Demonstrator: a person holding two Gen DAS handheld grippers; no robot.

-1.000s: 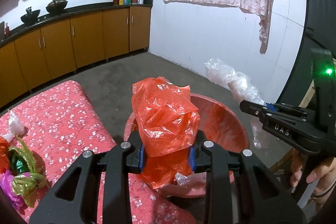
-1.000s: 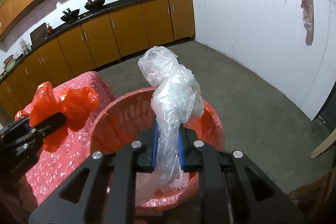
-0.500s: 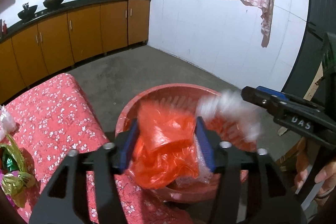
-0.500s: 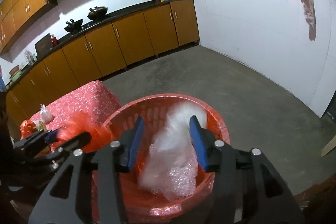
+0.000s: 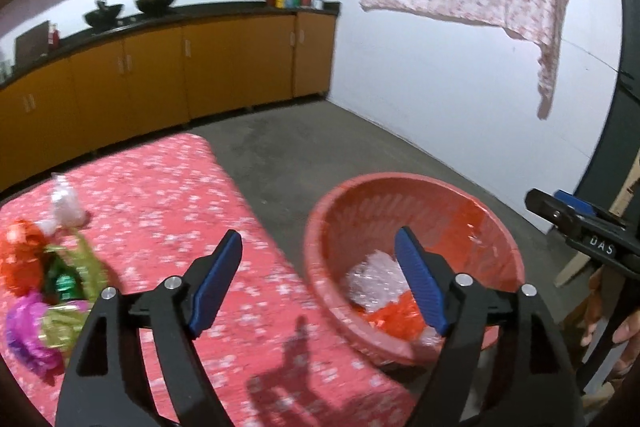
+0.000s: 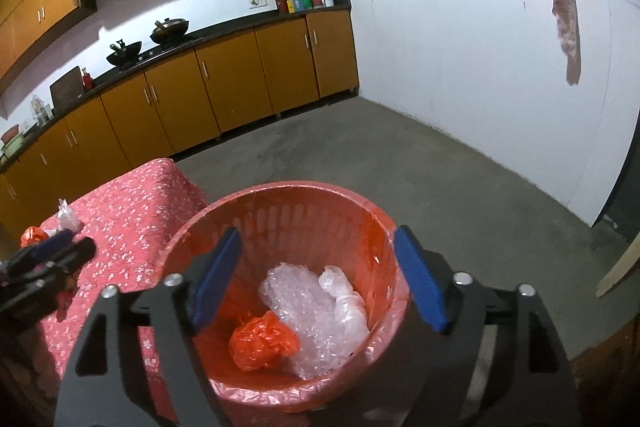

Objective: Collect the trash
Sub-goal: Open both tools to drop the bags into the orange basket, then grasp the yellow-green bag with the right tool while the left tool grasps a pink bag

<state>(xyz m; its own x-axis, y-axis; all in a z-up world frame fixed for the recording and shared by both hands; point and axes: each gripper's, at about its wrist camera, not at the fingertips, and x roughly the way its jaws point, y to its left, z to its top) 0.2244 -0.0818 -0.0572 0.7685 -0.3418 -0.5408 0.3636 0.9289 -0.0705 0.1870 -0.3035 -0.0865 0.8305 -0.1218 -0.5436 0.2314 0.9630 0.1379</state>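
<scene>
Both loads lie in the red basket (image 6: 384,227). The left gripper (image 5: 320,283) and right gripper (image 6: 316,279) are opening, nothing between their pads. The remaining wrappers (image 5: 44,279) sit on the desk (image 5: 168,187), off to the left, nearer the left gripper.

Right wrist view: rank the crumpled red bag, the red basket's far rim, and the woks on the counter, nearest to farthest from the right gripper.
From the right gripper, jaws opening and empty:
1. Crumpled red bag, in the basket, just below the fingers.
2. Red basket's far rim, ahead.
3. Woks, on the counter, far left.
</scene>
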